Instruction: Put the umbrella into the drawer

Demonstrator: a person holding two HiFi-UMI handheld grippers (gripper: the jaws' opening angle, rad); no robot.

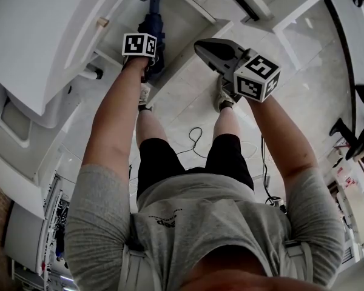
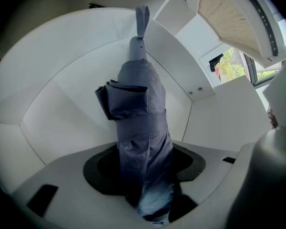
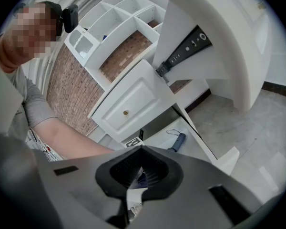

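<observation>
**A:** Close in first: what has the left tool (image 2: 148, 178) got?

**B:** Its jaws stand wide and are clamped on the folded blue-grey umbrella (image 2: 140, 104), at the end nearest the camera. The fabric fills the gap between the black pads. The strap loop (image 2: 142, 20) is at the far tip.

**A:** Does the head view show that grip?

**B:** No. There the marker cube (image 1: 139, 43) covers the jaws. You only see the umbrella's dark length running past the cube and down into the open drawer (image 1: 183, 24), with its far end toward the drawer's far wall.

**A:** And the right tool (image 1: 201, 46)?

**B:** Clenched, with nothing in it. From above its jaws taper to a single point beside the drawer's rim, apart from the umbrella. Its own view shows the pads meeting with only a slit between them.

**A:** Does that view show anything the others don't?

**B:** Yes. It shows the umbrella's far end low inside the drawer, with a thin cord beside it. Farther off is a white cabinet front (image 3: 133, 97) with a small round knob (image 3: 125, 112). Behind that are white shelves (image 3: 119, 27) and a brick wall (image 3: 71, 94).

**A:** Is the umbrella resting on the drawer's bottom?

**B:** I cannot tell from any view.
</observation>
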